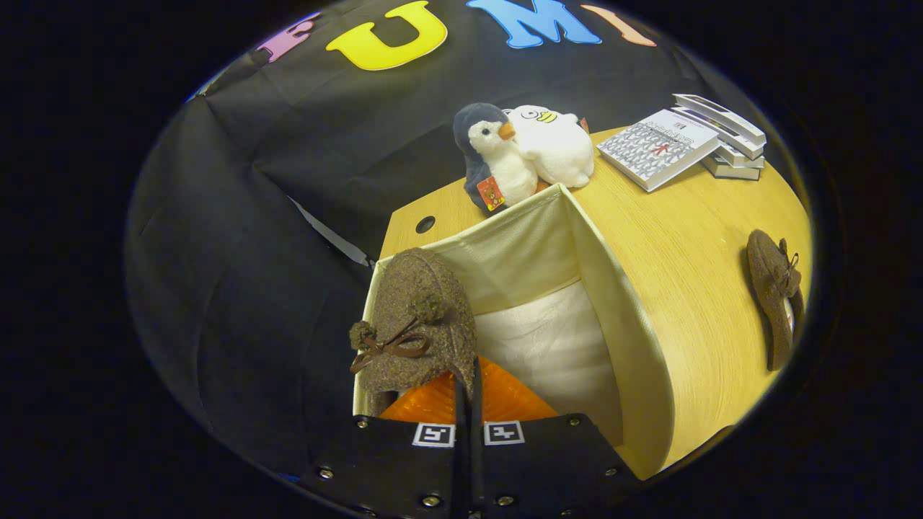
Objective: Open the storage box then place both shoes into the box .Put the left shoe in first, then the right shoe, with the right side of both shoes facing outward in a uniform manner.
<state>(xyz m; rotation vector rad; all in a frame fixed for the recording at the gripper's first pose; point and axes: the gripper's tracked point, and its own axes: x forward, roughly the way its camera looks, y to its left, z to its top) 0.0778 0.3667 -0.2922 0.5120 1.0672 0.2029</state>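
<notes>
The tongs (467, 393) are clenched on the brown felt shoe (418, 324), held over the open cream storage box (627, 324) near its left wall; white room lies to its right. The second shoe (775, 295) lies well apart on the table (692, 238).

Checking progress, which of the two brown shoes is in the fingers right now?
The pom-pom shoe over the open box, pinched in the shut fingers; the other shoe lies on the table.

Brown shoe (418, 324), cream box (613, 288)
</notes>
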